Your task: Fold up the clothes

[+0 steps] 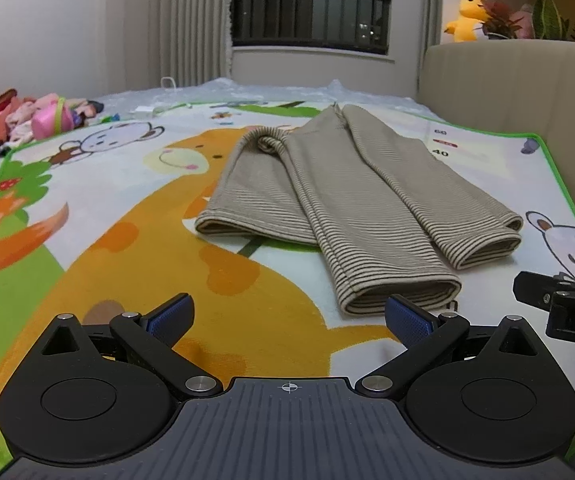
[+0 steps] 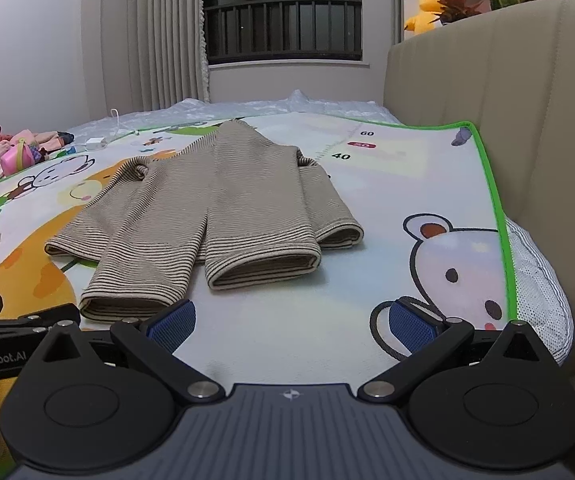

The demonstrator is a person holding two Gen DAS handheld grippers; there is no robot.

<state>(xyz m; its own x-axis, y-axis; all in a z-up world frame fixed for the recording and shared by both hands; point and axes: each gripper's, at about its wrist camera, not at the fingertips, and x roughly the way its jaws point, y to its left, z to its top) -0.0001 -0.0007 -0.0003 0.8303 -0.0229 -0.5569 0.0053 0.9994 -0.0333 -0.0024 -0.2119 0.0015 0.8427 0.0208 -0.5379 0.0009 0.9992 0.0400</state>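
Observation:
A beige striped garment [image 1: 327,200] lies partly folded on a cartoon play mat [image 1: 107,220], its sleeves laid over the body with cuffs toward me. It also shows in the right wrist view [image 2: 207,216]. My left gripper [image 1: 289,320] is open and empty, just short of the near left sleeve cuff [image 1: 399,292]. My right gripper [image 2: 291,322] is open and empty, hovering over the mat [image 2: 407,184] in front of the right sleeve cuff [image 2: 263,268]. The right gripper's body shows at the left wrist view's right edge [image 1: 567,304].
A pile of colourful clothes with a pink toy [image 1: 27,120] lies at the far left of the bed. A beige padded headboard [image 2: 507,120] runs along the right. A white charger and cable [image 2: 97,142] lie at the mat's far edge. A yellow plush [image 1: 467,18] sits on the shelf.

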